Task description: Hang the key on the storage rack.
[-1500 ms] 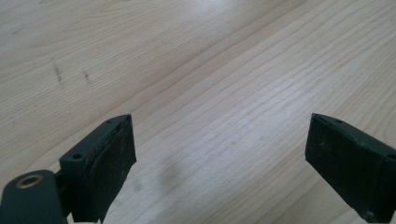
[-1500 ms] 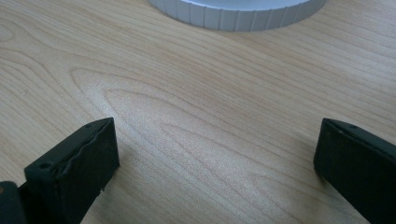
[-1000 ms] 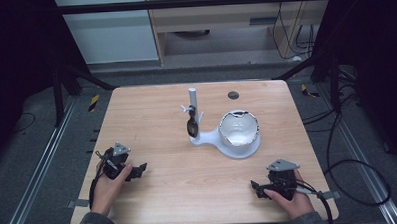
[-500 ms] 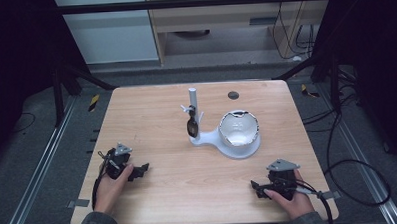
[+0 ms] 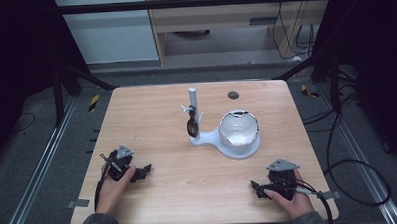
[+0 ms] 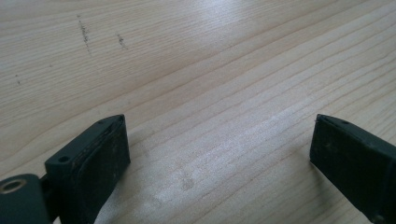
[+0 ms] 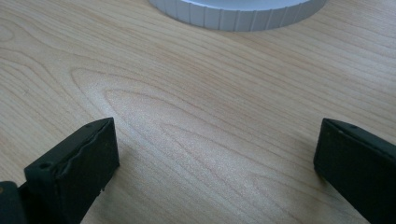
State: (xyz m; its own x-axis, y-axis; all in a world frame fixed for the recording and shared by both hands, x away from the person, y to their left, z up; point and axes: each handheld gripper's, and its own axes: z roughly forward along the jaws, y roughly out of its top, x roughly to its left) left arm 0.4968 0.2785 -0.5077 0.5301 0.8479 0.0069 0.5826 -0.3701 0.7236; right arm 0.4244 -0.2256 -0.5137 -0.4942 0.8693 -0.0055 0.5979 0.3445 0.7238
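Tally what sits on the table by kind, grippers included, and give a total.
White stand with upright post: 1
White bowl: 1
Dark hanging piece on the post: 1
Dark round spot in the tabletop: 1
Grippers: 2, left gripper and right gripper
Total: 6

Left gripper [image 5: 138, 172], right gripper [image 5: 261, 187] low on table [image 5: 151, 113]; white stand [image 5: 222, 138] between.

No readable text anywhere.

No words, labels, brand names or numbers can be read on the wooden tabletop [image 5: 152, 123], on the white stand [image 5: 222, 138] near its middle, or on the black jaws seen in the two gripper views. The yellow-and-black striped pieces [image 5: 93, 102] on the floor beside the tabletop's far left and far right corners carry stripes, not letters. The small dark marks on the wood in the left gripper view are scuffs, not writing.
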